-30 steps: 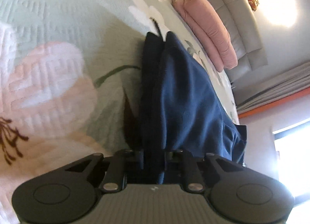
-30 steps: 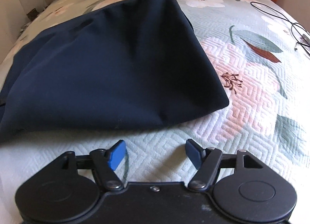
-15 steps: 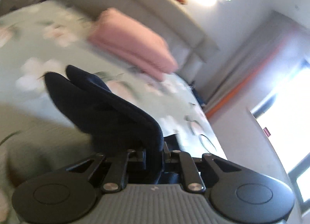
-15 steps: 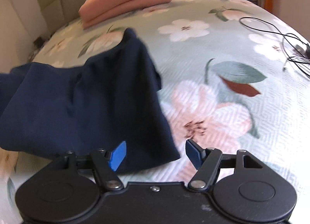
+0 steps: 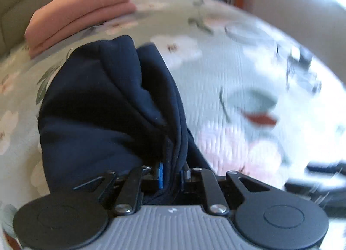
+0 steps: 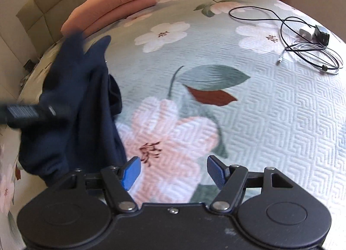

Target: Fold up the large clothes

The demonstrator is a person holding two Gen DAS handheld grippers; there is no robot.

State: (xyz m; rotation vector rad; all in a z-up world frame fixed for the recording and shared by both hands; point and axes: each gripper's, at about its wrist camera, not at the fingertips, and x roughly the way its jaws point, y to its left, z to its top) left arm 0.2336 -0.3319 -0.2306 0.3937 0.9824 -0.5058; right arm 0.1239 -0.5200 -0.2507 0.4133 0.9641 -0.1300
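Bunching navy garment (image 5: 103,107) pinched in left tongs (image 5: 172,176) just easing, long axis bedhead-ward, right tongs (image 6: 172,173) wide, empty

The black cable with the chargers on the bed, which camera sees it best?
The right wrist view. There the black cable lies sharp in loops on the floral bedspread, beside two small plug blocks. In the left wrist view it is only a blurred smear near the right edge.

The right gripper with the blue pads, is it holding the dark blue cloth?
No, the right gripper has its jaws wide apart over the flowered quilted bedspread, and the dark navy cloth garment lies off to its left.
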